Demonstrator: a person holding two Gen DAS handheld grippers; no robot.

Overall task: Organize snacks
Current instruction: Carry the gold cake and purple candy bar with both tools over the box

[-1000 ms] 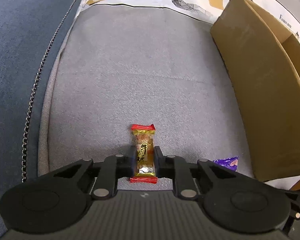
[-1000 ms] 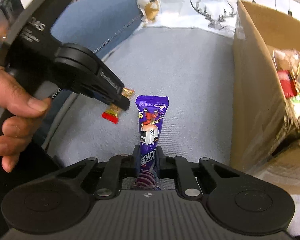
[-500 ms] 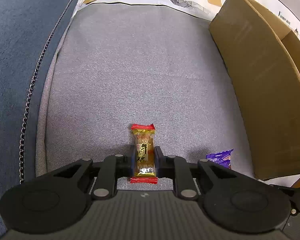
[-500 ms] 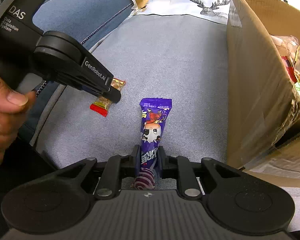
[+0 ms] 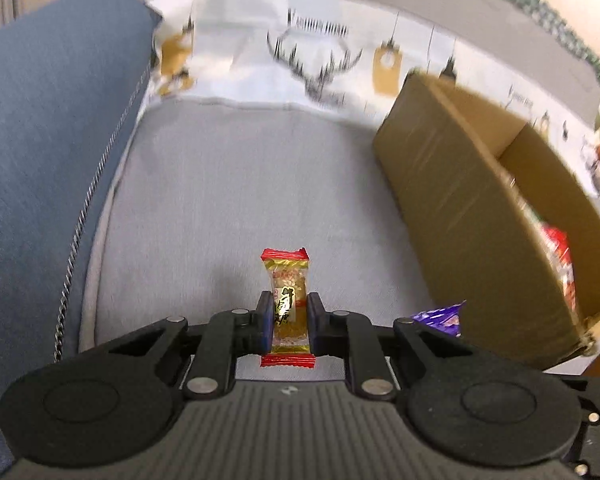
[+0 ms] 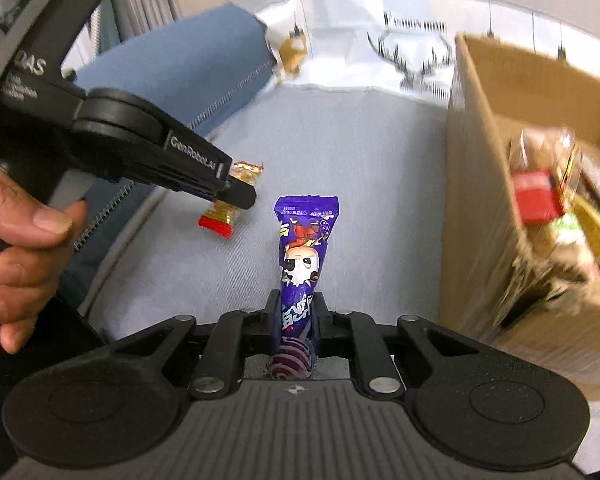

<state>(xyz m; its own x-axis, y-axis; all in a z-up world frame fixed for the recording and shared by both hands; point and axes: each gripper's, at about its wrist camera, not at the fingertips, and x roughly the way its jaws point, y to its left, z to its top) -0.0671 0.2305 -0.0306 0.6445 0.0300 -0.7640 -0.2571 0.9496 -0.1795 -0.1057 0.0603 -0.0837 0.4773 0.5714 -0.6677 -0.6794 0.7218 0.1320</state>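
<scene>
Left wrist view: the left claw (image 5: 287, 326) is clamped on a gold candy (image 5: 288, 304) with red ends, held clear of the grey sofa cushion (image 5: 228, 200); long axis runs straight out along the fingers.

Right wrist view: the right claw (image 6: 296, 320) is clamped on a purple snack packet (image 6: 303, 256), crimped end pointing away; the cardboard box (image 6: 472, 216) at right already holds snacks — both items judged not yet delivered.

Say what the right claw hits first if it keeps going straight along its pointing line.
Probably the grey seat cushion ahead of the purple snack pack it holds; the cardboard box sits off to the right. Depth is unclear.
</scene>
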